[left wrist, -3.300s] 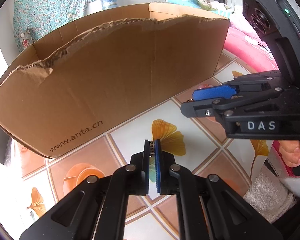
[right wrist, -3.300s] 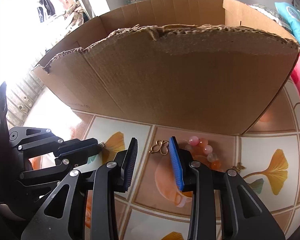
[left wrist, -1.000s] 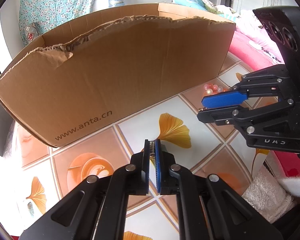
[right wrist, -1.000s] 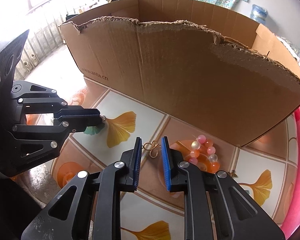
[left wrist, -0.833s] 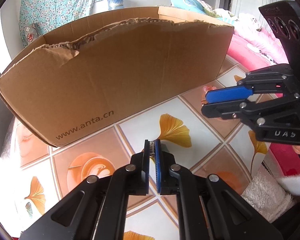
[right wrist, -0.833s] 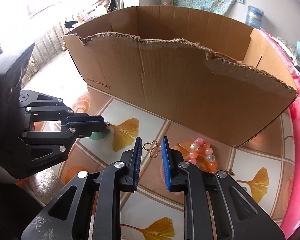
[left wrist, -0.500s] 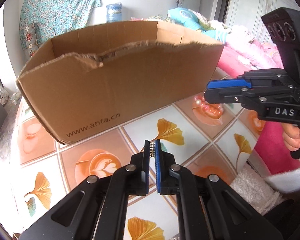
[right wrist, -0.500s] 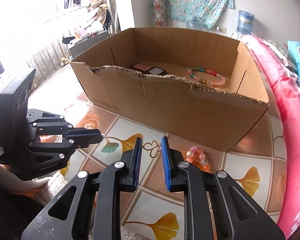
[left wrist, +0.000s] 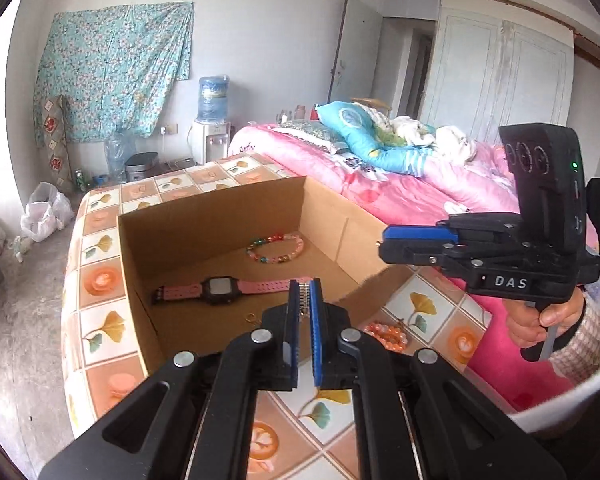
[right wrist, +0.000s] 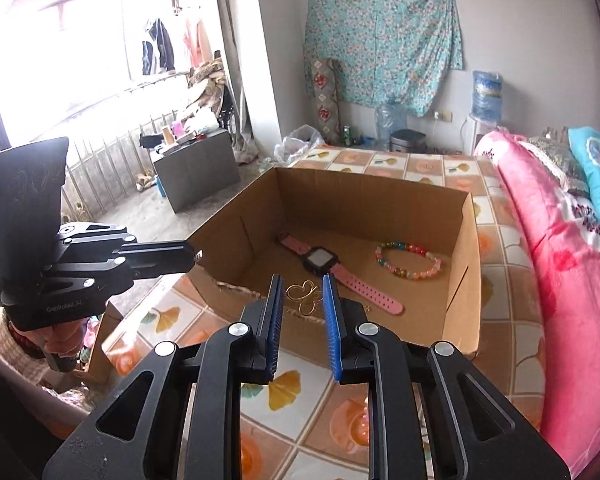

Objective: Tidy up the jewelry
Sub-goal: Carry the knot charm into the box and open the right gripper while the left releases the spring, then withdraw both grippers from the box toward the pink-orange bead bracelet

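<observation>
My left gripper point(left wrist: 305, 294) is shut on a small metal jewelry piece point(left wrist: 305, 289), held above the near wall of the cardboard box point(left wrist: 134, 264). My right gripper point(right wrist: 302, 290) is shut on a gold butterfly-shaped brooch point(right wrist: 303, 295), raised over the box's torn near edge point(right wrist: 236, 286). Inside the box lie a pink strap watch point(right wrist: 328, 266), a beaded bracelet point(right wrist: 410, 260) and a small gold ring point(left wrist: 252, 318). An orange bead bracelet point(left wrist: 384, 332) lies on the tiled cloth outside the box. Each gripper shows in the other's view, the right point(left wrist: 384, 240) and the left point(right wrist: 194, 258).
The box sits on a table with a ginkgo-pattern tile cloth point(left wrist: 100, 248). A pink bed point(right wrist: 572, 240) runs along the right. A water dispenser point(left wrist: 212, 120) and a floral cloth stand at the far wall. A grey cabinet point(right wrist: 196, 168) is on the floor at left.
Both grippers have risen well above the table with their pieces. The inside of the box with the watch and bracelet has come into view.
</observation>
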### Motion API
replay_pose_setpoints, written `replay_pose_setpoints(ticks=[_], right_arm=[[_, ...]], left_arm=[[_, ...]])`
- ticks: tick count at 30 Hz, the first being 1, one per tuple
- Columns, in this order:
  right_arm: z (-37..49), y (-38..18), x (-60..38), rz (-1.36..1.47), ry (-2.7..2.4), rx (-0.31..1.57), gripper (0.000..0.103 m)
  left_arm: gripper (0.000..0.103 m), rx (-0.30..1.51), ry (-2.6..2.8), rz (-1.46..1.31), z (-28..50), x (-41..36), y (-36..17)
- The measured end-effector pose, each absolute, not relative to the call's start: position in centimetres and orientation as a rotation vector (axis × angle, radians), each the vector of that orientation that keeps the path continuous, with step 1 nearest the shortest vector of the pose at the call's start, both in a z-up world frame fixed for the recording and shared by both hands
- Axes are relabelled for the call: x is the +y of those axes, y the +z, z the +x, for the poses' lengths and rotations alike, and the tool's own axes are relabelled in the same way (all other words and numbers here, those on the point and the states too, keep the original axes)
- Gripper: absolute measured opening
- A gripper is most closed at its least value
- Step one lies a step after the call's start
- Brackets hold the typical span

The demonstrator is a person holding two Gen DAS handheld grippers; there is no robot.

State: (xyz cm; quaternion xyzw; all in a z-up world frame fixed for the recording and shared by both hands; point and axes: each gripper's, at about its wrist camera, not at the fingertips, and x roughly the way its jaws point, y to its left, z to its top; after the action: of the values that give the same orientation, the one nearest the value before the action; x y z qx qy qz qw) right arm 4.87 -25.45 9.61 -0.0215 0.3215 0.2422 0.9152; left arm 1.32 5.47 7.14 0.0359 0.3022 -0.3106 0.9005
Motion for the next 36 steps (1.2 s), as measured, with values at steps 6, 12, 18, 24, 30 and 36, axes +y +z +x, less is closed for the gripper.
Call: replay_pose_setpoints(ticks=[6,12,18,24,30,36], right_arm=[[10.3,7.3,-25.3,-0.094,0.436,0.799,0.018],[13.2,4.9,-25.1,-0.165,0.416,0.911,0.018],[13.8,5.8,-26.8,-0.109,0.423,0.888,0.021],[13.6,7.1,-28.7,-0.048,0.406,0.837,0.022],[12.6,8.6,-30.5,0.025,0.376,0.783,0.022],[9.6,9.9,-32.2,0.113,0.358,0.726,0.022]], left_arm=[[0.005,0.864,-0.557,0.144,9.4,5.0,5.2],[0.005,0.996,-0.517,0.229,13.1,3.8,2.4],[0.021,1.022,-0.483,0.205,13.8,4.1,2.1],[0.023,0.989,-0.462,0.176,13.6,4.6,3.1],[0.023,0.943,-0.448,0.141,12.5,5.3,4.4],[0.023,0.846,-0.493,0.07,9.2,6.1,6.4]])
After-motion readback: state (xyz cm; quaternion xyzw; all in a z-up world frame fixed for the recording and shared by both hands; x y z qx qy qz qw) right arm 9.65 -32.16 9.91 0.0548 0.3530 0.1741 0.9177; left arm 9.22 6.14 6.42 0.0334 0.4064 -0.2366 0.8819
